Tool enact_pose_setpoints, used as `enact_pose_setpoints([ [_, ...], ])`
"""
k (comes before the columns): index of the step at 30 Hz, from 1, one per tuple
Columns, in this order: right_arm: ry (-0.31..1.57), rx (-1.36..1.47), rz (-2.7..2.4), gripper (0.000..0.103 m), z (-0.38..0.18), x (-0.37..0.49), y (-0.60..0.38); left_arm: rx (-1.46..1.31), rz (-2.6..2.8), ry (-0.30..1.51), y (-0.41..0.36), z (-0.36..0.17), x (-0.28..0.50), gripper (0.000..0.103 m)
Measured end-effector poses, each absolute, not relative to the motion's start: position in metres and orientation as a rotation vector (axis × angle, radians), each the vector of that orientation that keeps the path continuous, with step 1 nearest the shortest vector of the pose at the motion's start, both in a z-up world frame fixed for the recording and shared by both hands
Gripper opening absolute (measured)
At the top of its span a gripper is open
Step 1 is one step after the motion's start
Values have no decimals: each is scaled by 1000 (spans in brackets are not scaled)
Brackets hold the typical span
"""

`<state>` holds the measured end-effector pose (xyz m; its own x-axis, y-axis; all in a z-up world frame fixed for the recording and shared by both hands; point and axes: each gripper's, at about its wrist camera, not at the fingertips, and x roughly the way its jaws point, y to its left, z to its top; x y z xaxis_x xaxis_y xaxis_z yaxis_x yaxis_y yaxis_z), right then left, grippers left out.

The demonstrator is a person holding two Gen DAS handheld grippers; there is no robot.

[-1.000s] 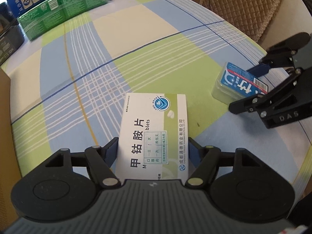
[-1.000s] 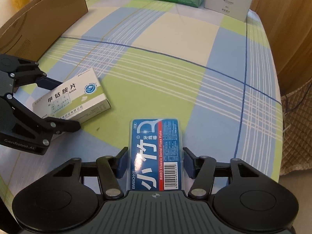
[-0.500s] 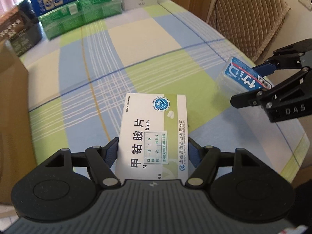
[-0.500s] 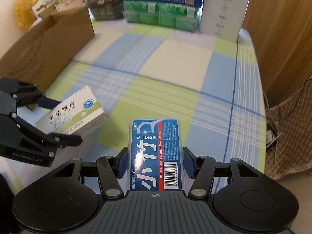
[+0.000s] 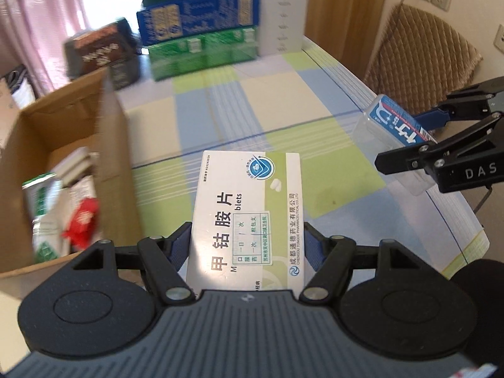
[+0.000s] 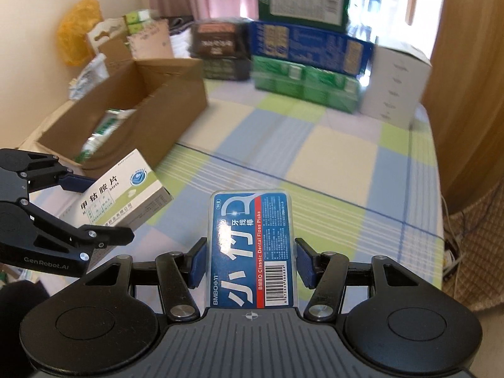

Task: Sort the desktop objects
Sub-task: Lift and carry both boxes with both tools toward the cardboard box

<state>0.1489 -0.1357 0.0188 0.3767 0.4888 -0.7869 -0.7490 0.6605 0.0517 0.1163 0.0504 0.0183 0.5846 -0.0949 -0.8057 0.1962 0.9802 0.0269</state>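
- Left wrist view: left gripper (image 5: 247, 245) is pinching the white-and-green tablet box (image 5: 247, 217) by its long sides, pads pressing on both edges, box lying flat between the jaws and sticking out forward.
- The box is hanging clear above the checked tablecloth (image 5: 220, 119), not touching it; gripping it across the narrow width is probably what is keeping it level for a drop.
- Open cardboard box (image 5: 63, 145) is sitting at the left with packets already inside, likely the sorting bin, so the tablet box is probably heading there.
- Right gripper (image 5: 419, 138) is showing at the right edge, carrying the floss picks pack (image 5: 395, 126) in the air.
- Right wrist view: right gripper (image 6: 250, 261) is clamping the blue floss picks pack (image 6: 252, 249) by its two long sides, label up, clear of the cloth.
- Left gripper (image 6: 94, 208) with the tablet box (image 6: 123, 198) is sitting at the left, just in front of the cardboard box (image 6: 176, 100) and nearer to it than the floss pack.
- Stacked cartons (image 6: 308, 47) are standing along the far edge, well apart from both loads.
- Judgement: both items are lifted, neither is placed yet.
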Motion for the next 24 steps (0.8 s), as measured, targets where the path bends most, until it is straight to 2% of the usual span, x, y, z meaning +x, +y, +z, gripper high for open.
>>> enact_pose_setpoints([
  [11,824,-368,916,54,41,104,-70,83,-39,884,120,54,75,67],
  [24,786,-431,994,54,53,72,-9,40,39,855,173,66,50,67],
])
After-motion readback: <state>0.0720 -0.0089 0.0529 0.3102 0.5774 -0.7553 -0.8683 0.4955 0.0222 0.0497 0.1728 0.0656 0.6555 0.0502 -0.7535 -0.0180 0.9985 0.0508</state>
